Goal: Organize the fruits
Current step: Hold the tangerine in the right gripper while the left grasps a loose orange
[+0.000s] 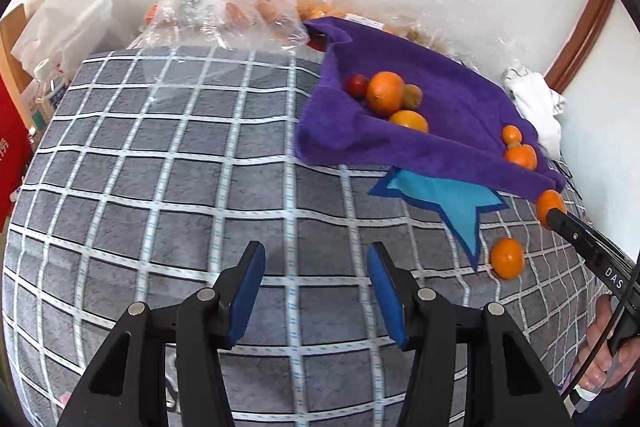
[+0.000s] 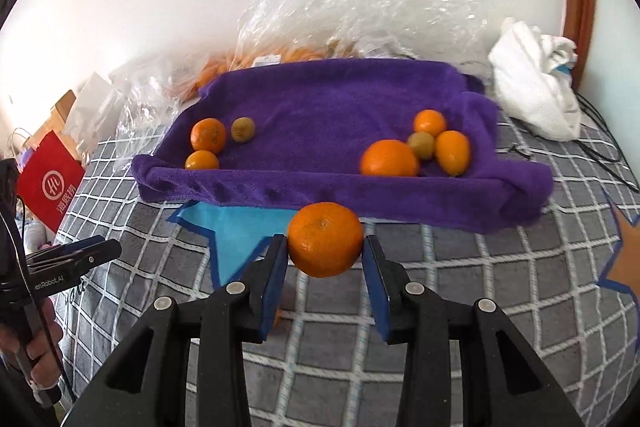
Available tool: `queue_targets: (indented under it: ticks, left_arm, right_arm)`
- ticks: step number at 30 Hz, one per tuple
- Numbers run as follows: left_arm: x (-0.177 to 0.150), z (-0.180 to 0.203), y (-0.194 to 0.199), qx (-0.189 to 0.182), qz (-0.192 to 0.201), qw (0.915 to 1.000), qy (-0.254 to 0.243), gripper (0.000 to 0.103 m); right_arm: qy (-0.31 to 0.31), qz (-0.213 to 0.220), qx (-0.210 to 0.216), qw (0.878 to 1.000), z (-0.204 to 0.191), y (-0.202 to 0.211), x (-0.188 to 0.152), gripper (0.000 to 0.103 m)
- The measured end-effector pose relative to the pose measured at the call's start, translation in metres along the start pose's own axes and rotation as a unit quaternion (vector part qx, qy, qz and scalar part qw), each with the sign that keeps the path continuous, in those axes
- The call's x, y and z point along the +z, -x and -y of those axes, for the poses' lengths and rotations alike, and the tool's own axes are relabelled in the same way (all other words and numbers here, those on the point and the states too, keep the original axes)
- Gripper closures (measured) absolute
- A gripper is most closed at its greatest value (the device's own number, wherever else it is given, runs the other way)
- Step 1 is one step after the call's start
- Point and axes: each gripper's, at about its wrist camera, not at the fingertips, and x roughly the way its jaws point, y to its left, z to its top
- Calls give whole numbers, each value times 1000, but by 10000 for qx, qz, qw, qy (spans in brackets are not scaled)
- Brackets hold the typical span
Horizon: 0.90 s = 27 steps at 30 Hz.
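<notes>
Tilting downward over the bed [image 1: 160, 163], both tools are held at a forward slant, each in a hand gripping its handle. The right hand-held gripper [image 2: 325, 247] has its blue pads [image 2: 276, 279] pressed on either side of a mandarin [image 2: 325, 239], which hangs clear of the checked cover just in front of the purple towel [image 2: 320, 99]; the fruit's stem dimple faces up and toward the camera, and it is squat, its wider span running across from pad to pad. The left hand-held gripper [image 1: 316, 279] stands partly open with nothing between its pads, over a broad bare stretch of gridded cover. The towel's near edge is rolled into a low ridge, with two clusters of oranges and smaller greenish fruit on it, left and right, and free purple cloth between them. Another mandarin [image 1: 507, 258] lies loose on the cover beside a blue star patch [image 1: 444, 199]. Clear plastic bags [image 2: 352, 11] crowd the towel's far edge.
</notes>
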Motion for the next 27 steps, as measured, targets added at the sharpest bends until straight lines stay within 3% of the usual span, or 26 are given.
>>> queue_targets:
  ticks: [5,11,20,27]
  left_arm:
    - [-7,21,-7,-121,-54,9998,-153,52]
    - [-16,32,-10,-3,0,9998,-208,52]
    - [-30,33,-8,140,291,9989,-326,48]
    - [-33,35,-6,193,265,9990,-312,48]
  right_arm:
    - [2,-31,-231,9997,22,11,-16,65]
    - [-168,-183,-178,9995,43,5,-34,65]
    - [-72,-48,-81,9999,47,-2,-45,64]
    - [-66,-87,-136,9998,46,-10,-44,63]
